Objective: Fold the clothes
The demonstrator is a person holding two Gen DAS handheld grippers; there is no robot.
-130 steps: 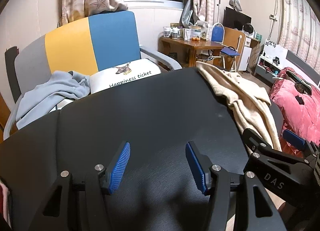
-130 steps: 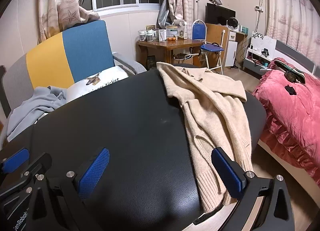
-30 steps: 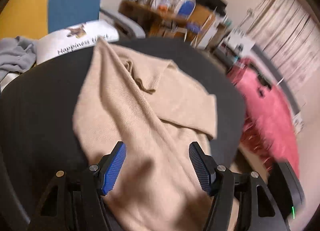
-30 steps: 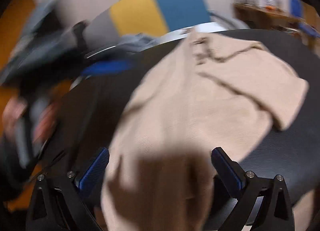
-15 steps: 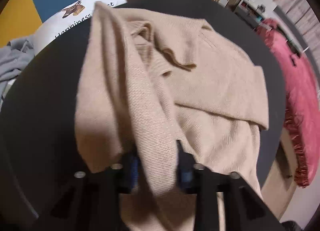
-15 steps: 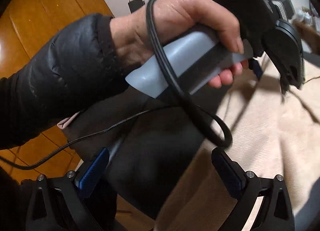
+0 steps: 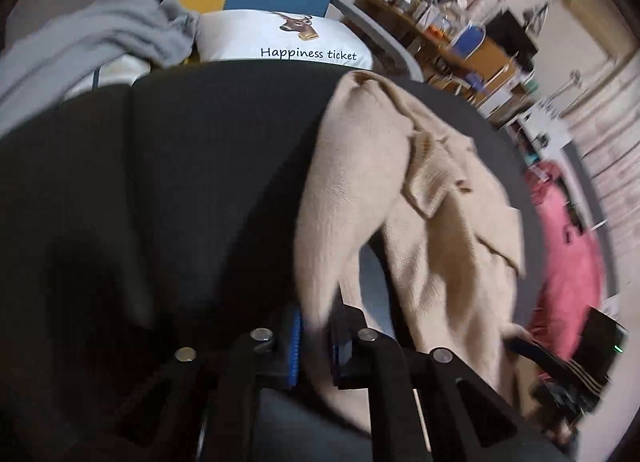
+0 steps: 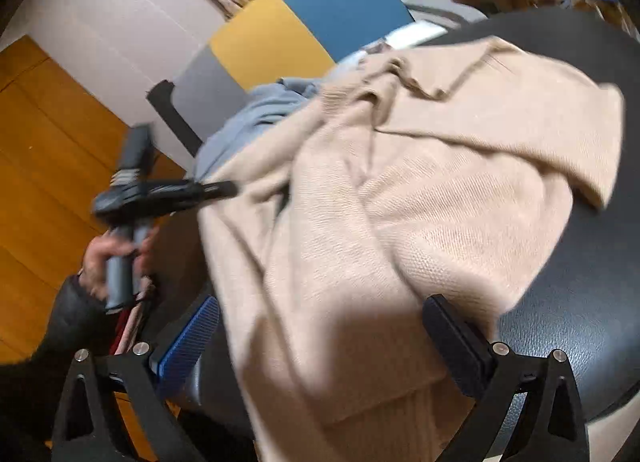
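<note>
Knit beige sweater [image 7: 432, 221] (soft, rumpled): left fingers [image 7: 294, 342] pinch it; right fingers [image 8: 188, 342] spread.

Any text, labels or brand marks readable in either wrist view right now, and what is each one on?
"Happiness ticket": black lettering under a deer-head picture, on the white cushion on the chair behind the black table.
Items on the far wooden desk: any labels are too small and blurred to read.
Right wrist view: nothing readable.
</note>
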